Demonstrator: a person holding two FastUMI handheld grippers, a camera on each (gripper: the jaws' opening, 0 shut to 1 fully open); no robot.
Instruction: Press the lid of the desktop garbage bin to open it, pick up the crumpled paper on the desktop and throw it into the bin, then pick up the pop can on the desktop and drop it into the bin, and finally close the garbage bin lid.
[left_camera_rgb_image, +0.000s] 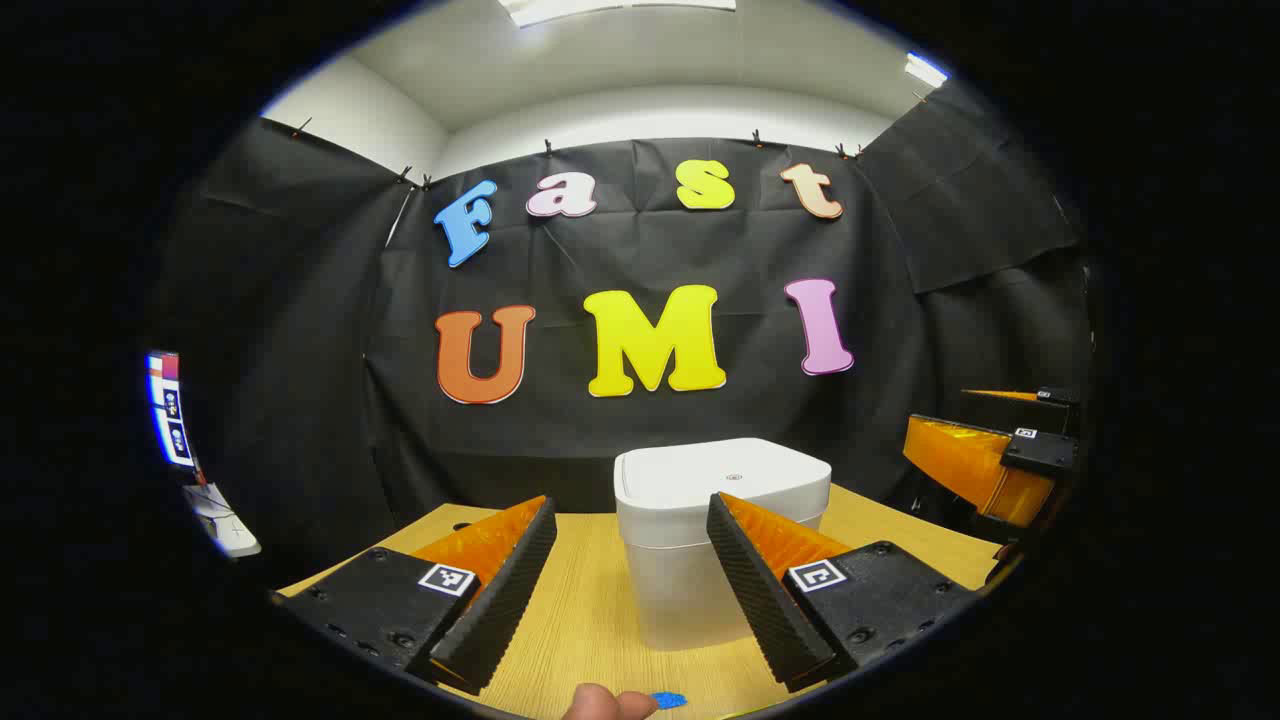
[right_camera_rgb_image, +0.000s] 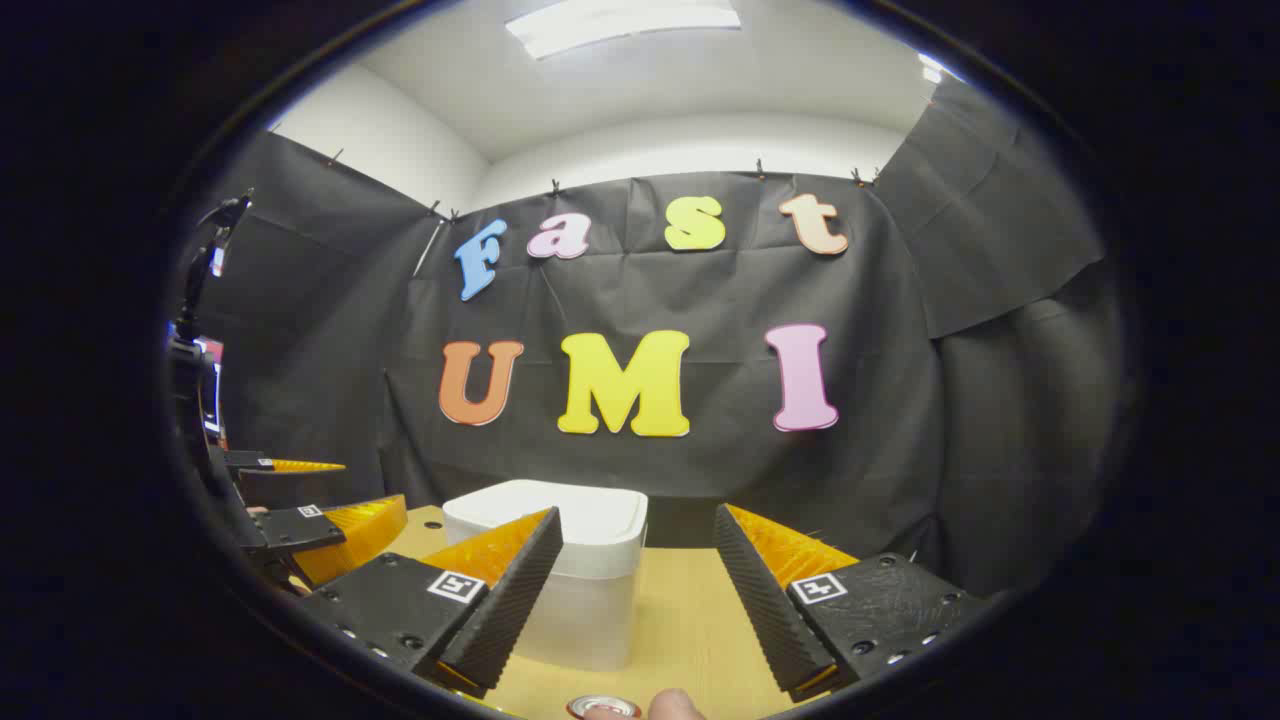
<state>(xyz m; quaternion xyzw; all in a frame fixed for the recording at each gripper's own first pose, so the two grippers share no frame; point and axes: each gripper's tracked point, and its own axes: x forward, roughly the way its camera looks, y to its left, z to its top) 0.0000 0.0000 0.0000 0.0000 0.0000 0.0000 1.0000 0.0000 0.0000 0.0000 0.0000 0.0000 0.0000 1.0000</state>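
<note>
Left gripper view, bin: the white bin (left_camera_rgb_image: 700, 540) sits dead ahead on the tabletop (left_camera_rgb_image: 590, 610), lid (left_camera_rgb_image: 725, 470) down and flat. It stands between your two fingers and beyond their tips.
Left gripper view, jaws: your left gripper (left_camera_rgb_image: 632, 590) is spread wide and holds nothing.
Left gripper view, other hand: your right gripper (left_camera_rgb_image: 990, 455) hangs off at the right edge, well apart from the bin.
Left gripper view, bottom edge: a fingertip (left_camera_rgb_image: 600, 703) and a small blue scrap (left_camera_rgb_image: 668, 700) peek in. I can't tell what the scrap is.
Left gripper view, risk: the bin looks light, so a push on the lid's edge or from the side could shove or tip it instead of popping the lid. Come down on the lid's middle, I'd say.
Right gripper view, bin: the bin (right_camera_rgb_image: 570, 590) now sits left of centre, partly behind your left-hand finger.
Right gripper view, jaws: spread wide here too, with nothing held.
Right gripper view, can: the can (right_camera_rgb_image: 603, 707) shows just its shiny top at the bottom edge, close under the camera, beside a fingertip (right_camera_rgb_image: 675, 704).
Right gripper view, risk: sweep low towards the bin and a finger may clip the can and send it rolling.
Paper: location can't be told from here. Find it before committing.
</note>
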